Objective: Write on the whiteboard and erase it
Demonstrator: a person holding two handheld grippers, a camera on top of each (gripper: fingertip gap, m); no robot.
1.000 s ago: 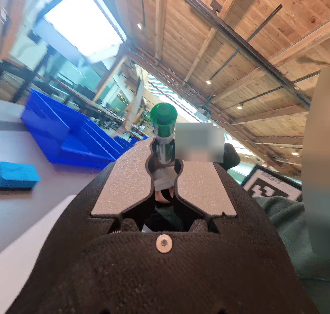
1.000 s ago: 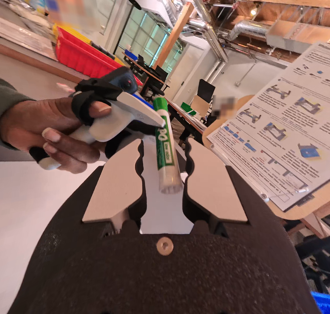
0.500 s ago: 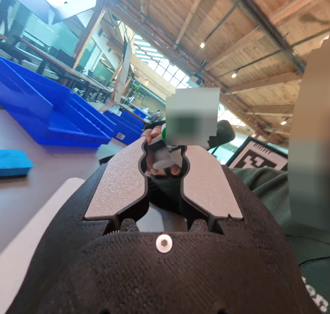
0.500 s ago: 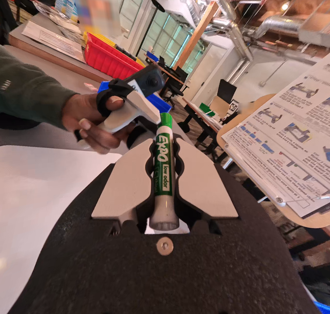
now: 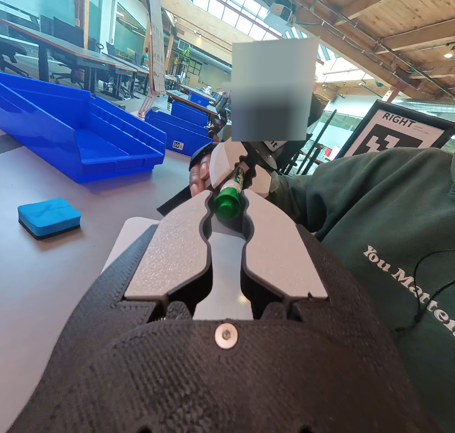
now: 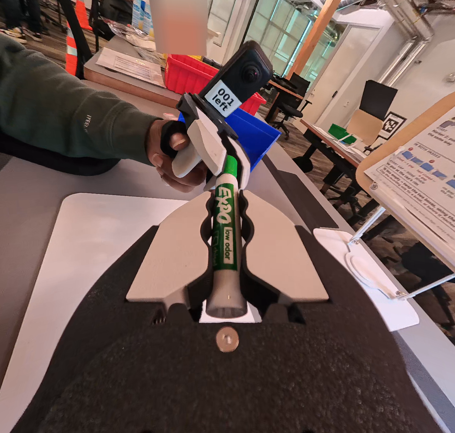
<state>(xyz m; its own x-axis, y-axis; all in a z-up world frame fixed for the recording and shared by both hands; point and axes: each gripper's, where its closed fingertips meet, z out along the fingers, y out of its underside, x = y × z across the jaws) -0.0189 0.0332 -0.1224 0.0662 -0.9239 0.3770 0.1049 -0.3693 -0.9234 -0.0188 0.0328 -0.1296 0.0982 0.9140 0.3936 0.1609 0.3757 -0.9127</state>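
A green dry-erase marker (image 6: 225,236) lies lengthwise between the fingers of my right gripper (image 6: 225,196), which is shut on its barrel. Its green cap (image 5: 226,205) points at my left gripper (image 5: 226,197), whose fingertips are closed around the cap. In the right wrist view the left gripper (image 6: 230,172) meets the cap from the far side. Both are held above a white whiteboard (image 6: 98,224) lying flat on the grey table; it also shows in the left wrist view (image 5: 128,234). A blue eraser (image 5: 49,217) lies on the table left of the board.
Blue bins (image 5: 98,138) stand on the table behind the eraser. A red bin (image 6: 187,76) is at the back. A wooden stand with an instruction sheet (image 6: 418,175) and its white base (image 6: 364,273) are to the right. A person's green sleeve (image 5: 369,199) is close.
The marker passed from my left gripper into my right, which shut on its barrel. My left gripper let go, then closed on the cap. Both came down over the whiteboard.
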